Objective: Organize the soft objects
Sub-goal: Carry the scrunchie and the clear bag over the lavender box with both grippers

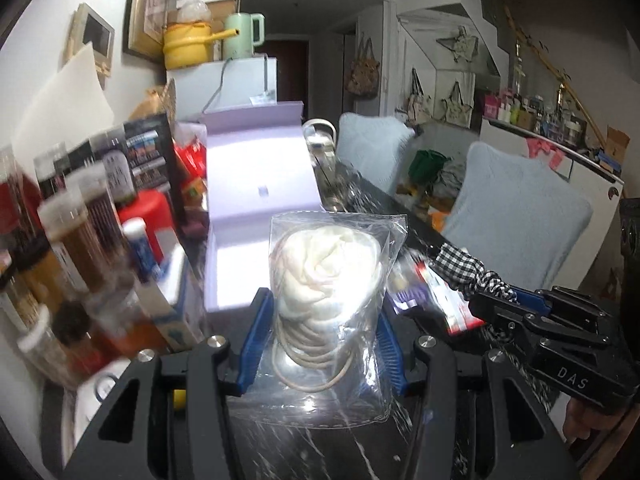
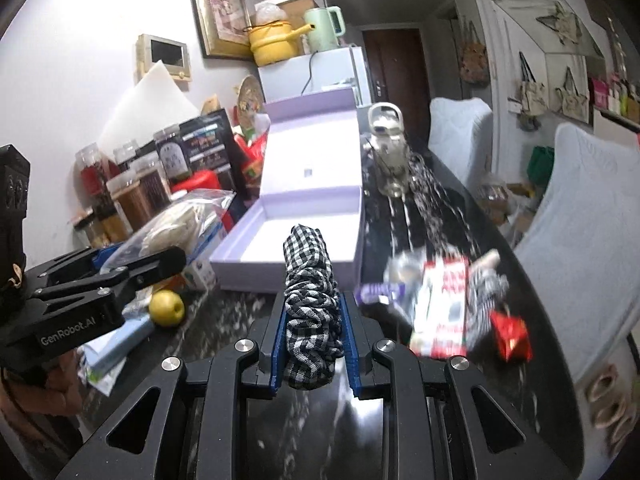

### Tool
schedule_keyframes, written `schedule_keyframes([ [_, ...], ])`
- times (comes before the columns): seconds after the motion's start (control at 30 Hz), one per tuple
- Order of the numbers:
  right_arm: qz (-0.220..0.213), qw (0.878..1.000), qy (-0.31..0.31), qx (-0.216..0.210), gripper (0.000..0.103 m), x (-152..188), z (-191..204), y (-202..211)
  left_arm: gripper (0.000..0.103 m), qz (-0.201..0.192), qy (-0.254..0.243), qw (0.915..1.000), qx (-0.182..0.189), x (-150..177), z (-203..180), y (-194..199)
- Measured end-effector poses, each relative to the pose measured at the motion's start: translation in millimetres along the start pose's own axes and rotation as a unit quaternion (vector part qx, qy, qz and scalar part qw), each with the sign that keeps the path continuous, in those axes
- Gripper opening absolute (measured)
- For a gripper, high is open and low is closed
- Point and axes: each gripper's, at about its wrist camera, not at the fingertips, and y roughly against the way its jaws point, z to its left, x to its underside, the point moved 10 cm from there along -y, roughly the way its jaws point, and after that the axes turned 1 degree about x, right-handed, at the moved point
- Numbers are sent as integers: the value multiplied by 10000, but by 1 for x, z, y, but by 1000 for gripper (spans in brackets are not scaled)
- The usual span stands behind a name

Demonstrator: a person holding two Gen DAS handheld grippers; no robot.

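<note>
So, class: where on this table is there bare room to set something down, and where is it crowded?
Free: the floor of the open lilac box, and the dark tabletop between box and kettle. Crowded: jars left; packets right.

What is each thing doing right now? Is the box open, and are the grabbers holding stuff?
purple box: lid open, nothing inside.
left gripper: shut on the clear bag.
clear bag: held up, cream bundle inside.
right gripper: shut on the checkered cloth.
checkered cloth: scrunched, held.

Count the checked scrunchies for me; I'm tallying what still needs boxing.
2: one scrunchie in the right gripper; the other scrunchie on the table at right. More may be hidden.
</note>
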Motion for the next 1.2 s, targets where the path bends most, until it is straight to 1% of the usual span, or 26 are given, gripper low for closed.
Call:
schedule_keyframes([
  [0.13, -11, 9999, 83, -63, 24, -22, 7, -8, 50, -131, 12, 9999, -57, -26, 17, -2],
  [0.3, 30, 9997, 203, -130, 24, -51, 14, -26, 50, -179, 36, 9998, -51, -54, 31, -17],
  [0.43, 75, 9994, 267, -193, 24, -72, 14, -47, 50, -172, 63, 9998, -19, -74, 38, -38],
  [0.6, 153, 9990, 305, -275, 24, -101, 9, -85, 50, -128, 131, 9998, -41, -95, 51, -76],
  [0.7, 205, 9988, 306, -335, 24, -114, 4, -110, 50, -79, 144, 9998, -62, -104, 57, -97],
  [0.8, 256, 9984, 303, -403, 24, -124, 2, -133, 50, -49, 186, 9998, -4, -112, 63, -118],
  [0.93, 296, 9976, 352, -511, 24, -140, 5, -162, 50, -12, 223, 9997, -45, -122, 72, -145],
  [1.07, 362, 9970, 405, -544, 24, -148, 6, -188, 50, 108, 305, 9994, -120, -122, 85, -173],
  [1.2, 519, 9963, 426, -542, 24, -145, 6, -213, 50, 327, 316, 9987, -242, -114, 95, -197],
])
